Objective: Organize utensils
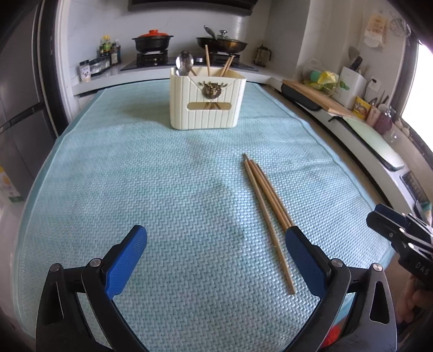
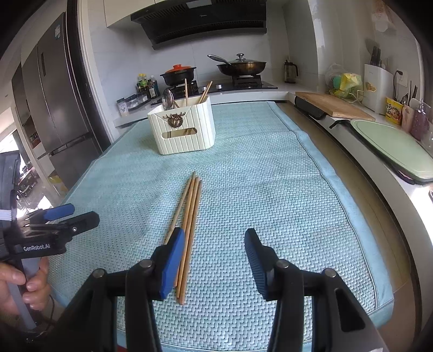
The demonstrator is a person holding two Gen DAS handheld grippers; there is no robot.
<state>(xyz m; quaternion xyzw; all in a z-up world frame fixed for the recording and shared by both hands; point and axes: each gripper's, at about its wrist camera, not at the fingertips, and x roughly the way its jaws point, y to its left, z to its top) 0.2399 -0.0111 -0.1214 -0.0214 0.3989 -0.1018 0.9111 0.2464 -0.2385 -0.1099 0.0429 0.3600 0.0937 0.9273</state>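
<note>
A cream ribbed plastic utensil holder (image 1: 207, 101) is standing at the far end of a pale blue woven mat (image 1: 135, 176), already holding a metal spoon (image 1: 184, 63) and several wooden chopsticks. Three more wooden chopsticks (image 2: 186, 230) are still lying loose on the mat. The left gripper (image 1: 216, 251) and right gripper (image 2: 213, 260) are both hovering open and empty above them.

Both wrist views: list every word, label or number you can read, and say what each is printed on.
"GenRobot.AI" on the body of the left gripper, seen in the right wrist view.
"DAS" on the body of the right gripper, cut off at the frame edge in the left wrist view.
Yellow packet on the counter: large characters, too blurred to read.
Fridge sticker, hood badge, bottle labels: too small to read.
</note>
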